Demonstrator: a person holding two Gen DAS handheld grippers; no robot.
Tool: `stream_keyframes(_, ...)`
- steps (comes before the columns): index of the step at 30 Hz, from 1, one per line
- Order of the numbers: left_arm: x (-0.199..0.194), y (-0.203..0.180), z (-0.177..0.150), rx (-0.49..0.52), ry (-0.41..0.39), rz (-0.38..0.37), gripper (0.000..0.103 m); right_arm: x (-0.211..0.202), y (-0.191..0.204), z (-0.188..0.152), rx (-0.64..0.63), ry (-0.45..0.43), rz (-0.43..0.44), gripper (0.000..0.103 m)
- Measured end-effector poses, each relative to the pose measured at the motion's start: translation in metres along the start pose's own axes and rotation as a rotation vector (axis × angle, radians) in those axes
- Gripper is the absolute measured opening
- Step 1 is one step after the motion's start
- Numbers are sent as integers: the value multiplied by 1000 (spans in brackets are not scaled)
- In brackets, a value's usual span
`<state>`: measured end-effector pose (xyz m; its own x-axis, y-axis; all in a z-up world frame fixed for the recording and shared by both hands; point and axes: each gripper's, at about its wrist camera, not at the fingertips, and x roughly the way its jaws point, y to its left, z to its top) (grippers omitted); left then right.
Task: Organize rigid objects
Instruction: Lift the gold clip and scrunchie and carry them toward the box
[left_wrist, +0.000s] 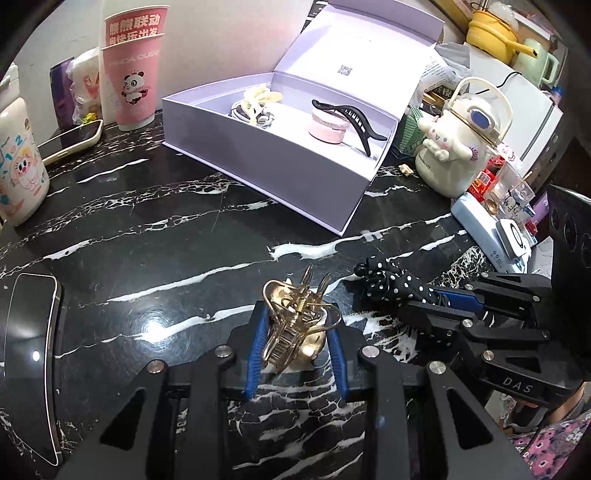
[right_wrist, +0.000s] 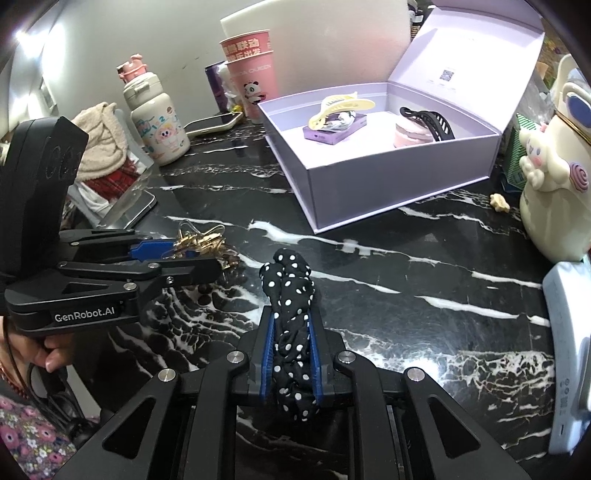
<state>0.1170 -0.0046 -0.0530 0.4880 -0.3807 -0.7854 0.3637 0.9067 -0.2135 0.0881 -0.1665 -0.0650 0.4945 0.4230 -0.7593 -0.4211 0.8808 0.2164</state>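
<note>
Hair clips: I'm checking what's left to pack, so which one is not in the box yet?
The gold claw clip, shut between the pads of the left hand-held gripper above the table. The black clip and yellow clip already lie in the box.

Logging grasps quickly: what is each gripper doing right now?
Left gripper: shut on the gold hair claw.
Right gripper: shut on the polka-dot scrunchie.
</note>
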Motion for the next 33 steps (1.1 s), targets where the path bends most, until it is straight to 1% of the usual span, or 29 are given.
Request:
stream_keyframes(8,-7,0,3,-6,-22,6,30,-1,-2,2,13,1,9,16)
stream_keyframes(14,-14,-4,12,-2,-34,-1,30,-8,-5,4,24,-10,22,16)
stream_keyframes(23,-27,-13,35,20,-75,7,30,-24,-14,17,37,-42,14,16)
stream_keyframes(33,-35,-27,69,66,-126,-3,30,-39,-29,44,55,-93,-7,16)
